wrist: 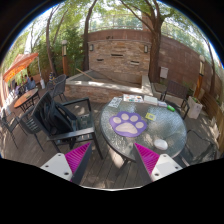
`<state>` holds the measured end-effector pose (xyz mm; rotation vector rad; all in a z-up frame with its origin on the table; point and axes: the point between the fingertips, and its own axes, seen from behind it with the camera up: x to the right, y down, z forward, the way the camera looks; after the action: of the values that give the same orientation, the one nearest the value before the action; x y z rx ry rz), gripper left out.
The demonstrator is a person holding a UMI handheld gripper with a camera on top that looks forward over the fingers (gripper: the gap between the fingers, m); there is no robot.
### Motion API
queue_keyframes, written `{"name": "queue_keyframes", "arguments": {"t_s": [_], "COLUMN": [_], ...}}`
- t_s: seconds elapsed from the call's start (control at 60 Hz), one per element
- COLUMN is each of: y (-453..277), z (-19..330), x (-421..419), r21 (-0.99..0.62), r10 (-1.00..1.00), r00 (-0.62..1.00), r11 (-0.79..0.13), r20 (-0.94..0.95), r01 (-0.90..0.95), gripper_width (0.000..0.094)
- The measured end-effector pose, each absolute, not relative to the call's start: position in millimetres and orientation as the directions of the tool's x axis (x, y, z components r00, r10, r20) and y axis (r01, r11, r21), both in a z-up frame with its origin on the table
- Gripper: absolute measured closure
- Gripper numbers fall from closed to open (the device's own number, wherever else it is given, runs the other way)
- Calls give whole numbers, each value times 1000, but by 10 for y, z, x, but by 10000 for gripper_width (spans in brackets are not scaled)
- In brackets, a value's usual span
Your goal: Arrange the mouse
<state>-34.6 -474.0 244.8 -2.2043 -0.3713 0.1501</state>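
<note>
A round glass table (175, 133) stands just ahead of my fingers on a patio. A purple mouse pad (128, 123) with a white paw print lies at its middle. A small white mouse (161, 144) rests on the glass at the near right rim, beside the pad and not on it. My gripper (118, 166) hangs above the decking, short of the table, and is open. Its magenta pads (78, 157) stand wide apart with nothing between them.
Black metal chairs (58, 113) crowd the table's left side, and another chair (176, 99) stands behind it. Cards or papers (130, 100) and a small green item (150, 116) lie on the far part of the glass. A brick wall (120, 48) closes the back; an orange umbrella (17, 66) stands far left.
</note>
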Motion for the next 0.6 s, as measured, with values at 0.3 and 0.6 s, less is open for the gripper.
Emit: {"name": "queue_keyframes", "arguments": {"t_s": [0.3, 0.6], "y": [-4855, -3795], "z": [1689, 621], "x": [560, 2151], "r21": [-733, -759], "r10": [223, 63], "r00": [975, 991], "r11": [-659, -637], "r20": [21, 121], "r01": [167, 133], "gripper_width": [95, 85]}}
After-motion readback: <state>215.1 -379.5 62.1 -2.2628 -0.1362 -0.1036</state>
